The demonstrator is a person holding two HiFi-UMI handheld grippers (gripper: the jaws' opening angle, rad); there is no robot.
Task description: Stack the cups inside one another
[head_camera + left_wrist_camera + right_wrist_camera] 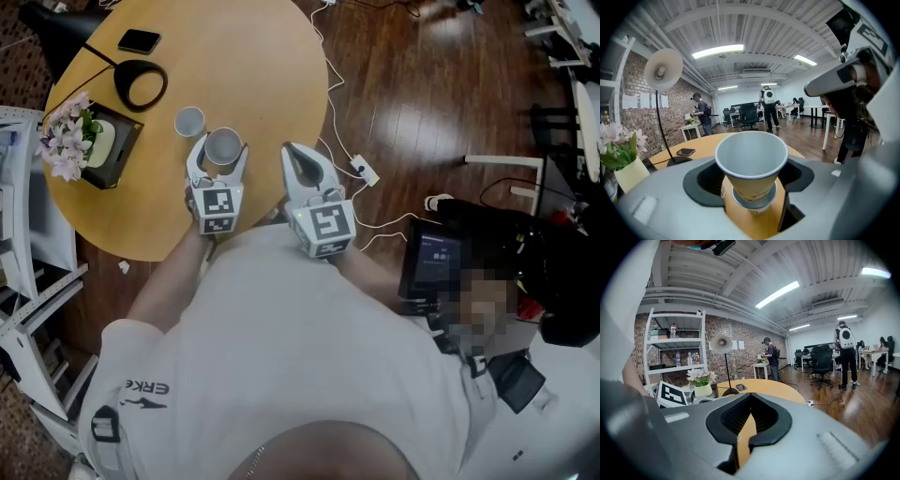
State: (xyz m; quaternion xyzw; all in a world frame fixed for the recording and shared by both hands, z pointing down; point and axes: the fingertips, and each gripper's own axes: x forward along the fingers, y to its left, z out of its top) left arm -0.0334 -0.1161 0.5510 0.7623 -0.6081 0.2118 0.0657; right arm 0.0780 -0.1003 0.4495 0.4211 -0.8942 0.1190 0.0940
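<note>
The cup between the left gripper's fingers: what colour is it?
The cup is white inside, tan outside; left gripper view.

Cup (pixel 223 142) betw. jaws of left claw (pixel 222 148), over table (pixel 253 66); 2nd cup (pixel 189 120) just behind-left; lamp base (pixel 141 83), phone (pixel 139 40) further back.

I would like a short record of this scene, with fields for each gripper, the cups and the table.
left gripper: jaws wide, clasping an upright white paper cup
below that cup: rim of a second cup; the held cup's base seems to enter it
right gripper: shut, empty, over the table
lone white cup: upright, apart from both grippers
round wooden table: also bears a black lamp base and a dark phone
</note>
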